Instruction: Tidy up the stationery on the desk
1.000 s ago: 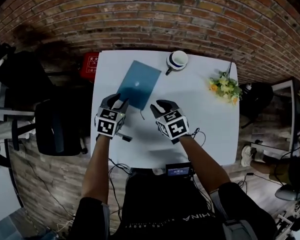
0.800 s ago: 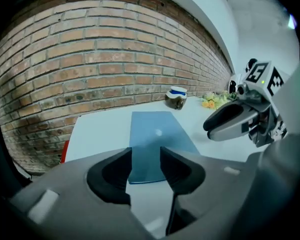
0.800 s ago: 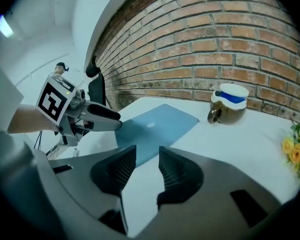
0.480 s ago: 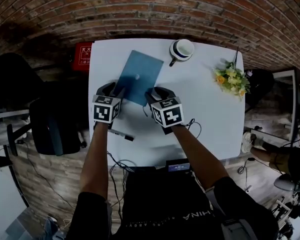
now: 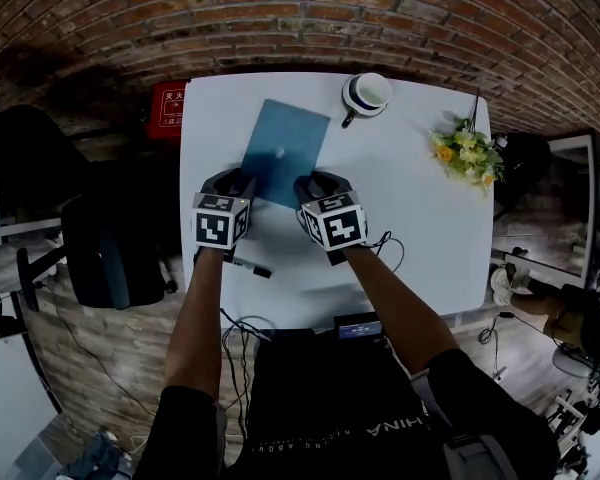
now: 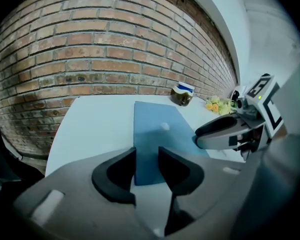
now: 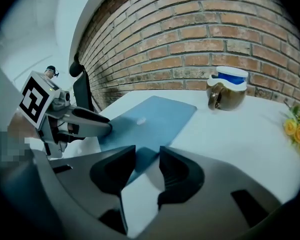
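Right now the person is holding both tongs at the near edge of the blue notebook, which is lying flat and slanted on the far left part of the white desk. The left tongs are standing spread, having just been closing a little. The notebook's near left corner is showing in the gap, but nothing is pressing on it. The right tongs are spread too and have just been easing closed around the near right corner, not yet pinching.

To my eye they are lining up a two-handed pickup. It is going to call for a lower jaw sliding under each corner and both sides closing evenly, so the cover is not bending or twisting. A pen is lying loose beside the left forearm.

As for containers, only a mug is sitting at the far edge. I cannot tell what it is holding.
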The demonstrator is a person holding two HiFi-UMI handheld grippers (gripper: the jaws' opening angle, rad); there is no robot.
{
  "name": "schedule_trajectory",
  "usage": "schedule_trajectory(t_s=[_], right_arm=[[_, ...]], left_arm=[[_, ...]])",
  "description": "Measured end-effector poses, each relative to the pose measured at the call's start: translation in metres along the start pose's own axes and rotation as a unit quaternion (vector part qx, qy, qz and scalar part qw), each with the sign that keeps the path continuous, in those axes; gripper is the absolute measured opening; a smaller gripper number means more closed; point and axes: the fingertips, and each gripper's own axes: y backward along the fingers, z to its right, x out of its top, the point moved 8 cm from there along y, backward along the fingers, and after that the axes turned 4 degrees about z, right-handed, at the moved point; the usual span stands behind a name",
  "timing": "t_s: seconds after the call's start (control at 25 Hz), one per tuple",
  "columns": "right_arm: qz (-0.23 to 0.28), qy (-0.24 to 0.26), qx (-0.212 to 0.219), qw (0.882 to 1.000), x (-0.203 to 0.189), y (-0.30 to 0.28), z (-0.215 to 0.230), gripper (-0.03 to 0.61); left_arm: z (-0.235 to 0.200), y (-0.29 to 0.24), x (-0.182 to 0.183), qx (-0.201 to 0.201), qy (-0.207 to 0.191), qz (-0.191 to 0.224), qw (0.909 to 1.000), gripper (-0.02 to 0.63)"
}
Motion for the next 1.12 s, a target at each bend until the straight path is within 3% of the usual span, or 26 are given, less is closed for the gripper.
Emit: schedule_trajectory(t_s=[0.56, 1.12], right_arm=[[-0.016, 0.009, -0.001, 1.0, -0.04, 0.051, 0.025, 0.126], [-0.028, 0.017, 0.022, 0.999, -0.106, 0.128, 0.066, 0.124]], left_arm=[[0.077, 0.014, -0.034, 0.017, 0.031, -0.013, 0.9993, 0.143], [0.187, 0.025, -0.072, 0.02, 0.054, -0.019, 0.9982, 0.141]])
